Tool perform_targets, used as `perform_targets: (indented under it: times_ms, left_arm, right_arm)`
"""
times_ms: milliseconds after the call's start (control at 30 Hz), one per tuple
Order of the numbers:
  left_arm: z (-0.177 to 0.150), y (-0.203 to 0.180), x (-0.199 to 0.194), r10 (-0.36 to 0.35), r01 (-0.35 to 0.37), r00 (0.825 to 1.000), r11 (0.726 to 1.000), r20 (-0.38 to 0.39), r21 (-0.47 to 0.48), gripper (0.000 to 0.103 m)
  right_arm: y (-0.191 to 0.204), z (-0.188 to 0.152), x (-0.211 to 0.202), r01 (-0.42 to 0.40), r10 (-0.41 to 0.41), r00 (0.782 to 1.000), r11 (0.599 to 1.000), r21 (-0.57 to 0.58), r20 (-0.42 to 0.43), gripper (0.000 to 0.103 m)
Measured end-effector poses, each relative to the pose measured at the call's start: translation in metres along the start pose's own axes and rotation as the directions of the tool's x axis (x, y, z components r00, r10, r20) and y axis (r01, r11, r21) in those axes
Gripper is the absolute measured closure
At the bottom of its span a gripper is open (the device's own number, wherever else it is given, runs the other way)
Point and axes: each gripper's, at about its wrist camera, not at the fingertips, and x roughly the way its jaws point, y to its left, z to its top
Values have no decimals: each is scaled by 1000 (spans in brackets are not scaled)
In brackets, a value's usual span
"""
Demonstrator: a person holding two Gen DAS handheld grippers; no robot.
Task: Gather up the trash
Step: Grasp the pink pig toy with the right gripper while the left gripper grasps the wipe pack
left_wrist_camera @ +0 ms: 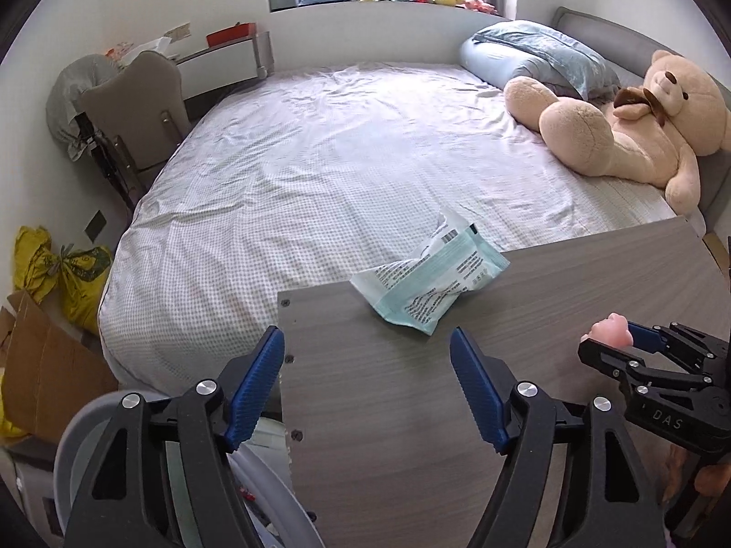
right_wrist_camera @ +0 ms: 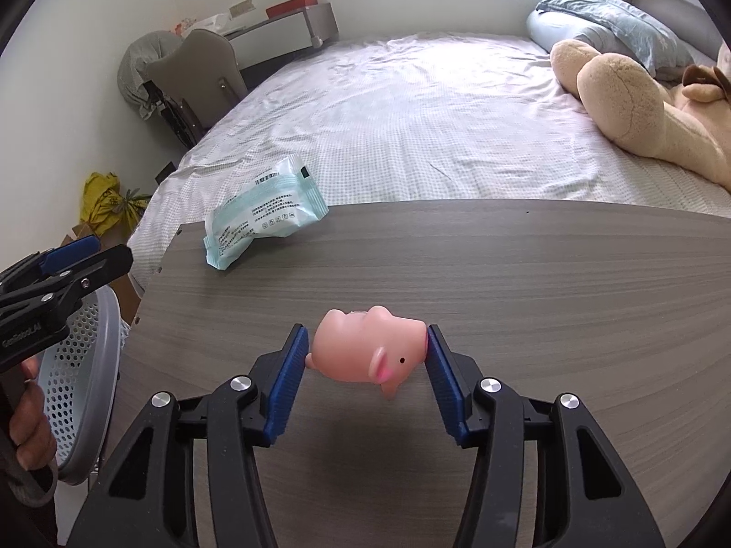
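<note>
Lying ahead of the spread left tongs (left_wrist_camera: 368, 383), the wrapper (left_wrist_camera: 427, 281).

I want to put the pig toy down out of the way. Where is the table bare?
Bare table runs from the pink pig toy in the right gripper out to the bed-side edge. Crowded only at the far left corner, by the teal wrapper and laundry basket.

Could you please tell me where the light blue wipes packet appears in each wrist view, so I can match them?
Left wrist: wipes packet lies mid-frame on the table's far edge, ahead of the open left gripper.
Right wrist: wipes packet sits upper left, at the table's far-left corner.
Shared landmark: teddy bear on the bed.
</note>
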Motion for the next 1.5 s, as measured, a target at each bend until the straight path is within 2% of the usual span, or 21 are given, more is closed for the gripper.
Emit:
perform_targets:
  times_ms: [100,233,467,600,700,1033,1333,1367,1400,1433,1500]
  left_arm:
    - [13,-9,11,-48,50,998,995,-31,87,29]
    - [27,-15,25,-110,119,992,981,-65,156,29]
    - [42,-28,51,-155,179,983,929,-97,323,28]
    - [46,-33,69,-205,251,965,904,-165,345,28]
    - [46,-36,81,-191,251,963,894,-190,371,28]
    - [49,-39,109,-178,261,954,888,-240,378,28]
    - [49,-48,117,-190,278,949,883,-253,377,29]
    - [49,-48,117,-196,282,947,885,-253,370,32]
    - [48,-48,117,-200,284,947,888,-252,363,41]
    - [48,-48,117,-208,291,944,889,-256,354,46]
    - [47,-48,115,-213,291,945,896,-249,336,49]
  right_arm:
    - [-10,0,-11,25,-25,999,1000,11,24,52]
    - [-27,2,-20,42,-44,999,998,41,33,52]
    - [-40,1,-30,38,-41,998,997,62,46,52]
    - [-47,0,-31,41,-45,998,996,81,50,52]
    - [-54,0,-31,36,-42,998,994,101,51,52]
    - [-59,-3,-22,23,-27,999,992,122,37,52]
    - [-61,-4,-19,11,-15,999,991,131,34,52]
    - [-61,-4,-19,10,-15,999,991,131,34,52]
    - [-61,-5,-19,9,-14,999,991,131,35,52]
    - [-61,-5,-20,8,-13,999,991,132,36,52]
    - [-61,-5,-21,6,-12,999,991,134,40,52]
